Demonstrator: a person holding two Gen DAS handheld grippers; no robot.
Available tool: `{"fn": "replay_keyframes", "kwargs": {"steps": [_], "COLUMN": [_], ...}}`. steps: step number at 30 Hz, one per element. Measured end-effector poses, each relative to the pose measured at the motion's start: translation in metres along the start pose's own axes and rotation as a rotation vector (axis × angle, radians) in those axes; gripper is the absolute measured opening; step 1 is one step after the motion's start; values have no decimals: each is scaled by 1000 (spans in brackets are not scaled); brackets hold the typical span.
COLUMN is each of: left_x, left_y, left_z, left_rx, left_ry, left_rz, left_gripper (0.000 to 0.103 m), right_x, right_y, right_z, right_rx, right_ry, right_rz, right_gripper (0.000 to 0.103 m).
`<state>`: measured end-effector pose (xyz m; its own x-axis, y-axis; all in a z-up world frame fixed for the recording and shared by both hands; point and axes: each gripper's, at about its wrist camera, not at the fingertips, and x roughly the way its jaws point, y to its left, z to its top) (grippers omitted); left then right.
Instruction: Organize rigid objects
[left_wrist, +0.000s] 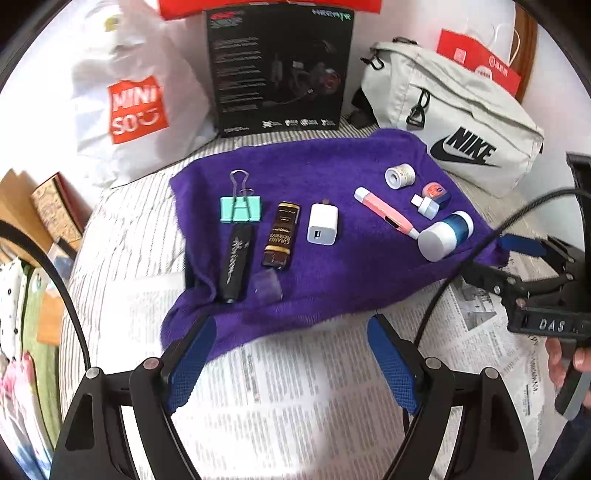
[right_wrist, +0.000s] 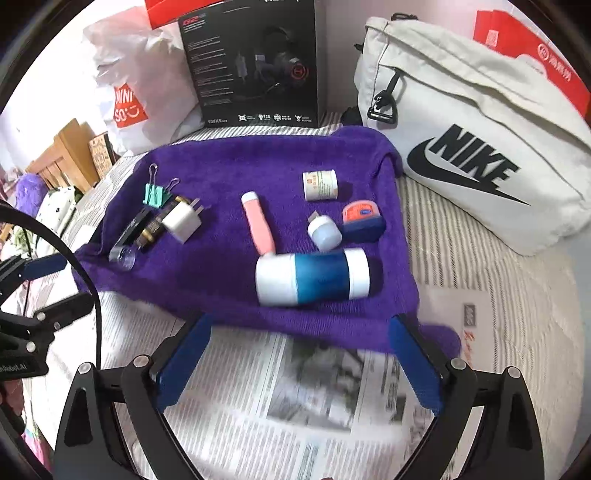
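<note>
Both tongs were seen spread wide, nothing between the pads: left tongs (left_wrist: 291, 354), right tongs (right_wrist: 301, 350). On the purple towel (left_wrist: 332, 273), the binder clip (left_wrist: 241, 208) lay at 10 o'clock, the blue-and-white bottle (right_wrist: 314, 277) at 3 o'clock.

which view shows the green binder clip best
The left wrist view. There the green binder clip lies in full sight on the purple towel, body and both wire handles clear. In the right wrist view the clip sits far off to the side, smaller and skewed, crowded against the charger.
</note>
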<state>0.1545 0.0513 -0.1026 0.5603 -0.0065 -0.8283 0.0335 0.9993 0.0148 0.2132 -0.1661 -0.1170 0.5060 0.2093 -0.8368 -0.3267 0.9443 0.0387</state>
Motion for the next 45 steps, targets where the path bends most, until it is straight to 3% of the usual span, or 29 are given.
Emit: {"fn": "replay_keyframes", "kwargs": {"steps": [3,11,21,45], "left_x": [-15,-56,-91,-110], "left_y": [-1,-4,-22,-30], "left_z": [-8,-34,-50,-58], "left_rx": [-17,-81,-75,-69], "left_ry": [-18,-61,-95,-129], "left_rz": [5,11,35,38], "left_gripper": [83,83,83,86], "right_x": [-19,-64,-108,-123], "right_y": [4,3,6,0], "right_z": [-11,-38,-58,-71], "right_rx": [4,58,54,92], "right_ry": [-20,-46,-97,-88], "right_rz": [-21,-43,-48,-61], "right_gripper": [102,103,103,103]}}
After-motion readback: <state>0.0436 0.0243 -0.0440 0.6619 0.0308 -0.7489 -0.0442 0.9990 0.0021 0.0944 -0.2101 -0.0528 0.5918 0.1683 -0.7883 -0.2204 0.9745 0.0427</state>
